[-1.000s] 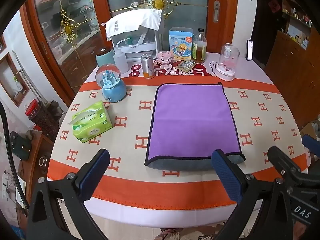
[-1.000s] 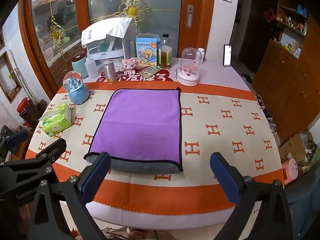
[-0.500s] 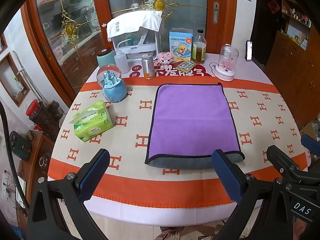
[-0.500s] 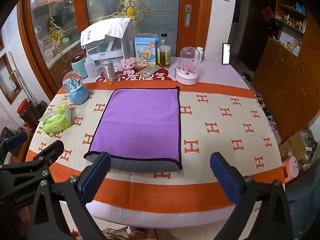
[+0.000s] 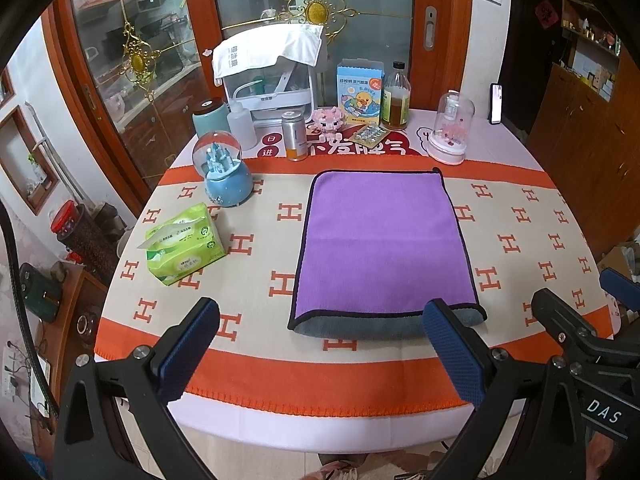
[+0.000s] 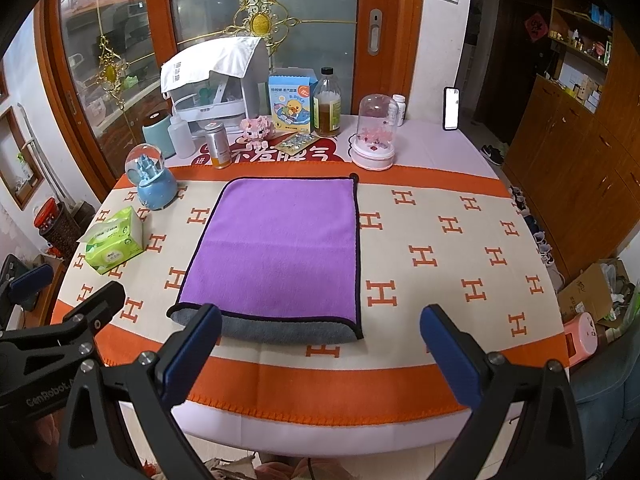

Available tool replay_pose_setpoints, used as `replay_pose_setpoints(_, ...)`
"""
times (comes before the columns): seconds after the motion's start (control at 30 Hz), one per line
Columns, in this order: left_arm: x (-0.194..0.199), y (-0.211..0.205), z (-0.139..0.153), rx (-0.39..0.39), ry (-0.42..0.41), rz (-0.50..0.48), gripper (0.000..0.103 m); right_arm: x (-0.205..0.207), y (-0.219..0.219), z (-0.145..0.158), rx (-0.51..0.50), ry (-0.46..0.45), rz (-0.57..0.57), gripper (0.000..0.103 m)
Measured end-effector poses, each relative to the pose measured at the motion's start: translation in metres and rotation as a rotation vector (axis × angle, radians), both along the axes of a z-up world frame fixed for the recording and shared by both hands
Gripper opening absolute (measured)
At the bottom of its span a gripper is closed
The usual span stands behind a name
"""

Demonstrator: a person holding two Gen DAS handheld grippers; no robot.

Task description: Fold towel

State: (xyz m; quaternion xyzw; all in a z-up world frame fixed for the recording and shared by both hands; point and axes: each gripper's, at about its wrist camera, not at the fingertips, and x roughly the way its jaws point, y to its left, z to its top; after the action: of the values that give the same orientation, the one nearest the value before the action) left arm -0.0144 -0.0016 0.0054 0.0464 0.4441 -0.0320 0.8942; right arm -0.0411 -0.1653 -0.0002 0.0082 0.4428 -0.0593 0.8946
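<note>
**Folded towel flat on the cloth, both grippers spread above the near edge**

While both grippers hang over the near rim of the table (image 5: 360, 420), the purple towel (image 5: 384, 240) lies folded flat on the orange-and-cream tablecloth (image 5: 256, 280), its grey underside showing along the near fold. The left gripper (image 5: 320, 356) has its blue pads wide apart and holds nothing; its right pad overlaps the towel's near right corner in the view, though contact cannot be judged. The right gripper (image 6: 316, 354) is likewise spread and empty, its left pad in front of the towel's near left corner.

Left of the towel sits a green tissue pack (image 5: 184, 246), and beyond that, toward the towel's far left corner, a blue snow globe (image 5: 226, 174). Behind the towel's far edge stand an orange-banded can (image 5: 295, 136), a pink toy pig (image 5: 329, 118), a blister pack (image 5: 369, 135), a duck-printed box (image 5: 360, 94), a brown bottle (image 5: 396, 98) and a glass dome (image 5: 450, 128) near the far right corner.
</note>
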Motion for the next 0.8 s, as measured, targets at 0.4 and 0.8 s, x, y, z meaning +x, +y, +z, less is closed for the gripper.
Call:
replay_pose_setpoints(0.4, 0.011, -0.001, -0.001, -0.003, 0.027, -0.006, 0.101, 0.003, -0.001, 0.001, 0.002, 0.000, 0.006, 0.100)
replay_pose_setpoints(0.8, 0.023, 0.000, 0.002, 0.021, -0.006, -0.020, 0.101, 0.017, -0.006, 0.006, 0.005, -0.020, 0.012, 0.100)
